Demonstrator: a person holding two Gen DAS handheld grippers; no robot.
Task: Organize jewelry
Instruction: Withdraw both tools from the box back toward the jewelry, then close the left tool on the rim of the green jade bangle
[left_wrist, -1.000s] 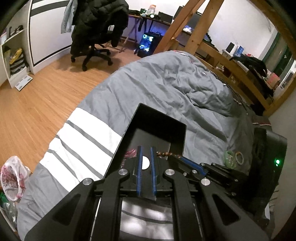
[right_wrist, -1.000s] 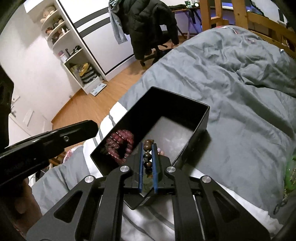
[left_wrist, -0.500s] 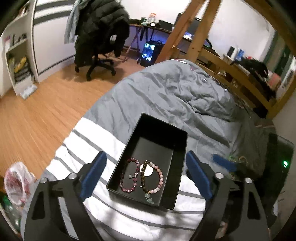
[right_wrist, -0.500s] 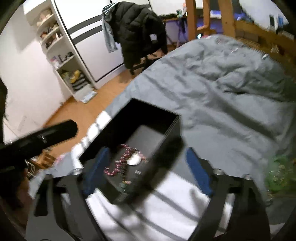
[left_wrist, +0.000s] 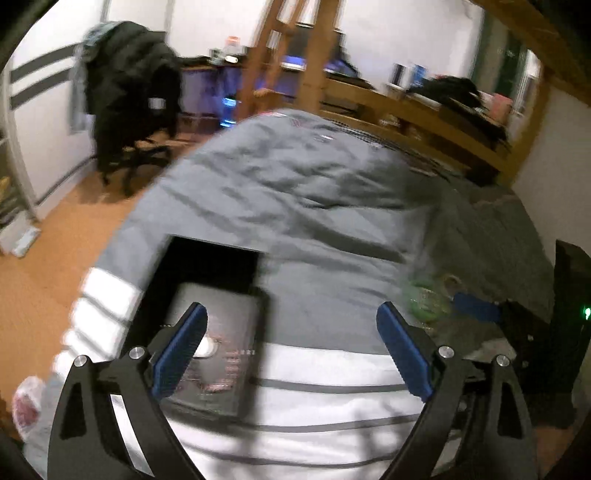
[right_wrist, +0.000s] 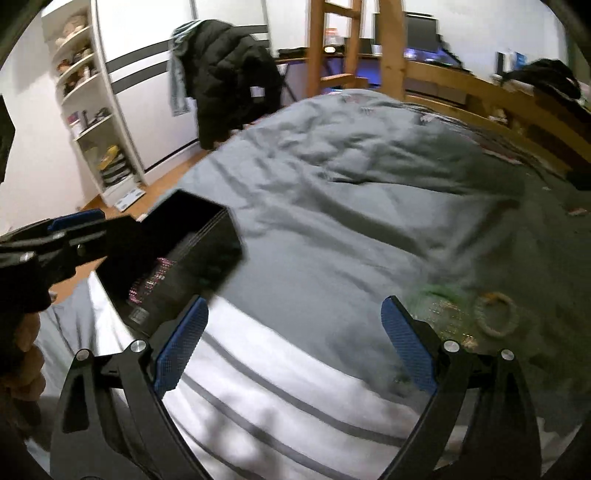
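Right wrist view, grey duvet (right_wrist: 332, 221), wooden bedframe (right_wrist: 461, 88), both tongs (right_wrist: 293, 343) (left_wrist: 291, 339) released, empty.

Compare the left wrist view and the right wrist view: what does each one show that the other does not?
Only the left wrist view shows the box floor from above, with a white disc on it. Only the right wrist view shows the white shelves, a pale bead bracelet lying clear, and the left gripper from its side. Both show the black box, the grey duvet, the jacket-draped chair and green jewelry.
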